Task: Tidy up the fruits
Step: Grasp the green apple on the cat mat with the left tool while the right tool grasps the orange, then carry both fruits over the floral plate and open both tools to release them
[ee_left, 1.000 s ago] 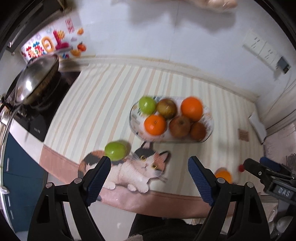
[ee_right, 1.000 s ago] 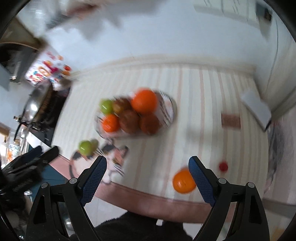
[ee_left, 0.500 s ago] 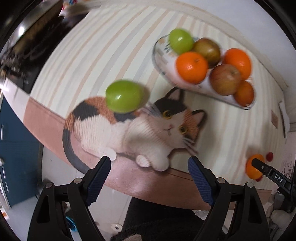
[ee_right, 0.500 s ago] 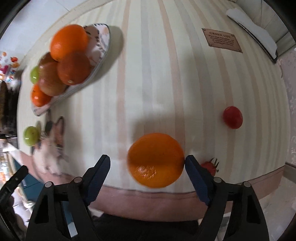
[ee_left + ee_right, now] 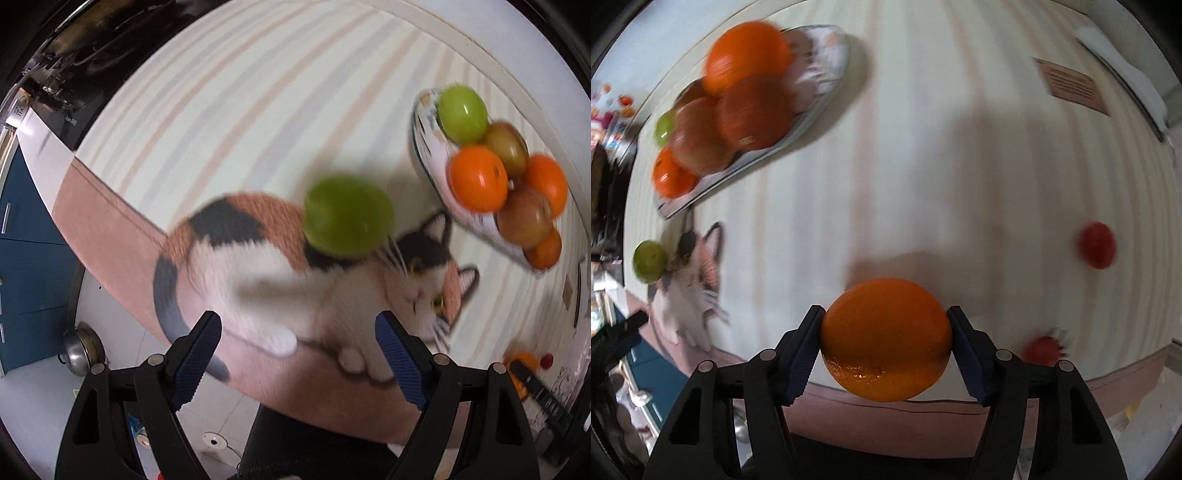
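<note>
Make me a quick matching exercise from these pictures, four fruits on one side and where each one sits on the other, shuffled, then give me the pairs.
Things:
1. loose orange
2. loose green apple
3. small red tomato
4. green apple by the oranges

Places:
A. on the cat picture of the cloth
B. in the fruit dish
C. between the jaws of the right gripper
D. alone on the striped cloth, right of the orange

Pairs: 1-C, 2-A, 3-D, 4-B
</note>
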A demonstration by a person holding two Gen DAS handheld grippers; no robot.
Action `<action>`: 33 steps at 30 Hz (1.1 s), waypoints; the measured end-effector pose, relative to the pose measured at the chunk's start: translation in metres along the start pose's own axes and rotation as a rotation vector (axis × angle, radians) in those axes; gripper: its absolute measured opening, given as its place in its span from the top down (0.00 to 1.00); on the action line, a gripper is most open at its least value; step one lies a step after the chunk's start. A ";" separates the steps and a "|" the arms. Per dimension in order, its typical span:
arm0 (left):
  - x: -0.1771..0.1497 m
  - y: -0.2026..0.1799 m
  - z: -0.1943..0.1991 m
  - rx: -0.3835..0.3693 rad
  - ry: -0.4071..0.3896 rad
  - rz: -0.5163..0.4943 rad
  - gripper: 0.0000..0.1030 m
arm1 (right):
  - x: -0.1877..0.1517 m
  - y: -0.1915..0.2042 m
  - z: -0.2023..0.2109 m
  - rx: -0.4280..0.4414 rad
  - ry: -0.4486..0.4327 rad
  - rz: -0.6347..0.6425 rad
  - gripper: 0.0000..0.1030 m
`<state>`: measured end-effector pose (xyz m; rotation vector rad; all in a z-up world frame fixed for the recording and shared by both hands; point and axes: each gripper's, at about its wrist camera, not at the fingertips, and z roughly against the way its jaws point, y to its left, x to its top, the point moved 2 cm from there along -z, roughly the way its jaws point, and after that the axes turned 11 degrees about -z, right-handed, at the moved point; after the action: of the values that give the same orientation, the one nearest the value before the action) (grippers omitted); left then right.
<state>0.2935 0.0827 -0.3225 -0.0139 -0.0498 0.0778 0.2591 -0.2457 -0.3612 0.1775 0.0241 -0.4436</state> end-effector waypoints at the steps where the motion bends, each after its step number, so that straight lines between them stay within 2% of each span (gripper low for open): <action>1: 0.005 0.000 0.000 0.002 -0.007 -0.001 0.17 | 0.000 0.008 -0.001 0.008 0.004 0.012 0.33; 7: 0.043 -0.008 -0.009 0.005 0.003 -0.038 0.17 | 0.003 0.055 -0.007 0.027 0.012 0.098 0.33; 10: 0.056 -0.014 -0.016 -0.031 0.017 -0.046 0.16 | 0.007 0.073 -0.013 0.018 0.017 0.126 0.33; 17: 0.080 -0.042 -0.028 -0.069 0.050 -0.097 0.16 | 0.012 0.088 -0.026 0.004 0.035 0.139 0.33; 19: 0.083 -0.050 -0.028 -0.064 0.041 -0.115 0.19 | 0.013 0.093 -0.029 0.005 0.037 0.136 0.33; 21: 0.087 -0.056 -0.027 -0.077 0.025 -0.124 0.31 | 0.016 0.093 -0.030 0.004 0.036 0.132 0.33; 23: 0.096 -0.062 -0.026 -0.087 0.015 -0.131 0.37 | 0.019 0.091 -0.028 0.005 0.036 0.129 0.33; 29: 0.113 -0.074 -0.031 -0.079 0.017 -0.155 0.43 | 0.018 0.090 -0.028 0.009 0.037 0.119 0.33; 33: 0.120 -0.074 -0.030 -0.085 0.003 -0.164 0.43 | 0.019 0.089 -0.028 0.007 0.037 0.122 0.33</action>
<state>0.4202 0.0182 -0.3459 -0.0945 -0.0515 -0.0882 0.3145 -0.1696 -0.3748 0.1927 0.0480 -0.3185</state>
